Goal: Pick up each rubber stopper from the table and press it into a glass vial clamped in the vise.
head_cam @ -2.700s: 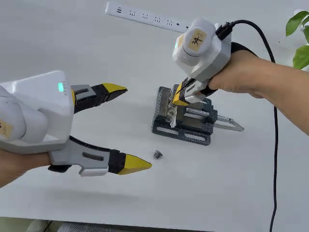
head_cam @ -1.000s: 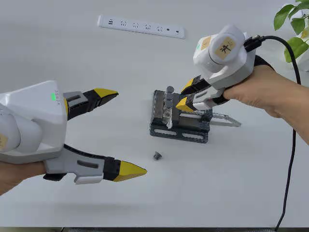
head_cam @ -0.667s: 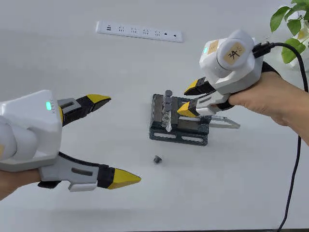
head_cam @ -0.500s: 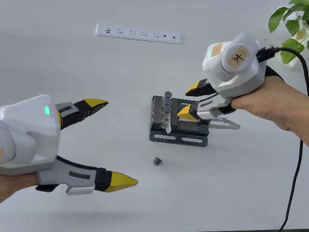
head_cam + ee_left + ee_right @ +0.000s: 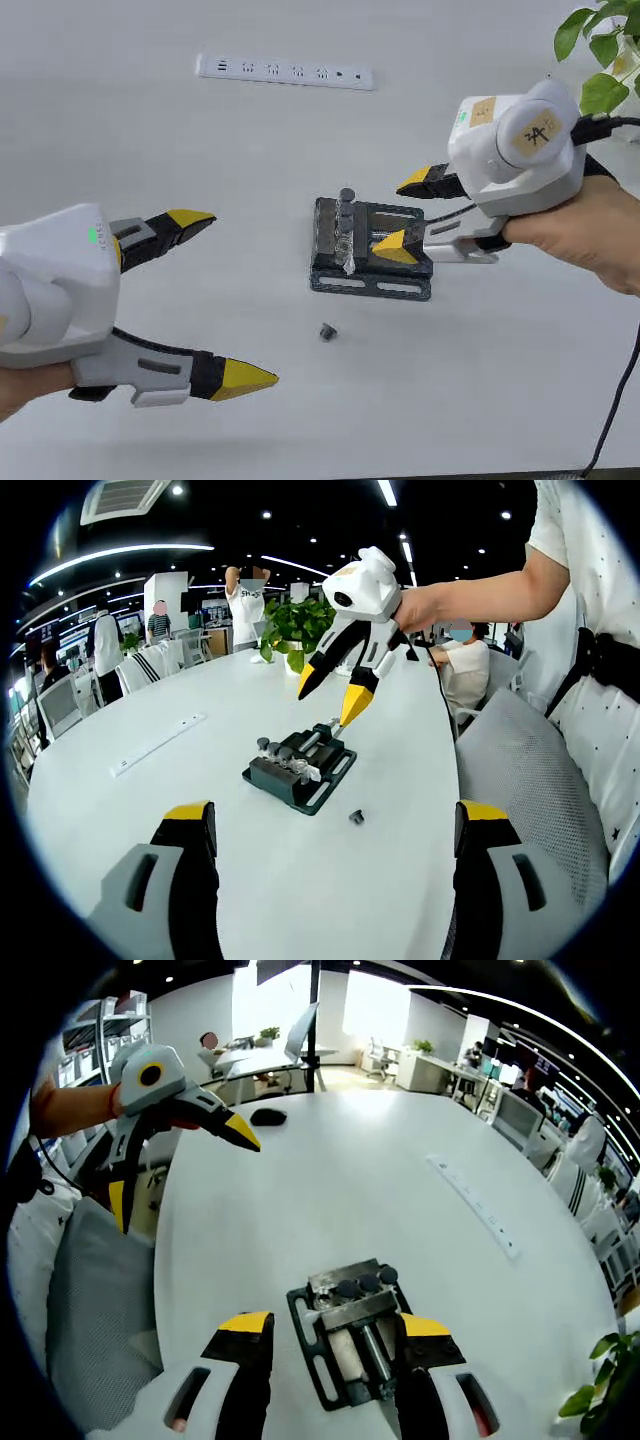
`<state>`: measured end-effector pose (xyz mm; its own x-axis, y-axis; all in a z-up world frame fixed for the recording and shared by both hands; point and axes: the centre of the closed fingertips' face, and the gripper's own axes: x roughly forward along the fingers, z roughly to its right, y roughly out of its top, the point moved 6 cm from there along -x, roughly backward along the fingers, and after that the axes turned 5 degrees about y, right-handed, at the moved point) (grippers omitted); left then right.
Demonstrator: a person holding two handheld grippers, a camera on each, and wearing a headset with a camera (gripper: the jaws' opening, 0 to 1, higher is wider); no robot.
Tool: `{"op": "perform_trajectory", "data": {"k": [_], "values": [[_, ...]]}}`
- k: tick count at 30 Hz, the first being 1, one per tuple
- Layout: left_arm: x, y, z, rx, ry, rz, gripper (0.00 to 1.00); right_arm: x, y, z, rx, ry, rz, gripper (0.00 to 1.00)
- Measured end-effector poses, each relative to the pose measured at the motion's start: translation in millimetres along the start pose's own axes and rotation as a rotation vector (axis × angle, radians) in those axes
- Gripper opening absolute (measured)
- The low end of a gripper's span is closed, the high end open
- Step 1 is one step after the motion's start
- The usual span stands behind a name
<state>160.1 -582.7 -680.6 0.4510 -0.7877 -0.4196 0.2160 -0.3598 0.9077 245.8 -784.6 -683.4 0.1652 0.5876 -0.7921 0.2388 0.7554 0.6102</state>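
— Where do we have our two tools?

— We hold the left gripper (image 5: 240, 297) low at the near left of the table (image 5: 200, 130), jaws spread wide apart, tips pointing toward the middle. We hold the right gripper (image 5: 388, 218) just right of the vise (image 5: 372, 272), jaws also parted, tips aimed at it. In the left gripper view it hangs above the vise, not touching it.

— Are we gripping anything?

— No, both sets of jaws stand apart over bare table or over the vise.

— And the vise?

— It sits mid-table. In the right gripper view we see three capped stoppers (image 5: 365, 1283) in a row along its clamp, touching side by side, with the glass of the vials (image 5: 346, 242) under them. We cannot tell how deep they sit.

— The one on the table?

— The loose stopper (image 5: 326, 331) lies on the near side of the vise, apart from it, between the vise and our left gripper.

— What else?

— A power strip (image 5: 285, 71) lies at the far edge, a plant (image 5: 592, 50) at the far right.
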Motion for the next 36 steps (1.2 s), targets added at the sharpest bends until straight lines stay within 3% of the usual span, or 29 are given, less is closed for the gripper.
{"op": "perform_trajectory", "data": {"k": [14,29,36], "values": [[-1.5,-1.3,2.3,0.001,0.0,-0.012,0.99,-3.8,-17.9,-32.2,0.02,0.04,0.076,0.58],[-1.2,-2.0,4.5,0.004,-0.004,-0.02,0.99,12.9,-30.2,-72.1,0.028,0.098,0.151,0.55],[-1.6,-2.9,5.7,0.002,-0.006,-0.024,0.98,28.5,-42.3,-82.4,0.006,0.123,0.141,0.48]]}}
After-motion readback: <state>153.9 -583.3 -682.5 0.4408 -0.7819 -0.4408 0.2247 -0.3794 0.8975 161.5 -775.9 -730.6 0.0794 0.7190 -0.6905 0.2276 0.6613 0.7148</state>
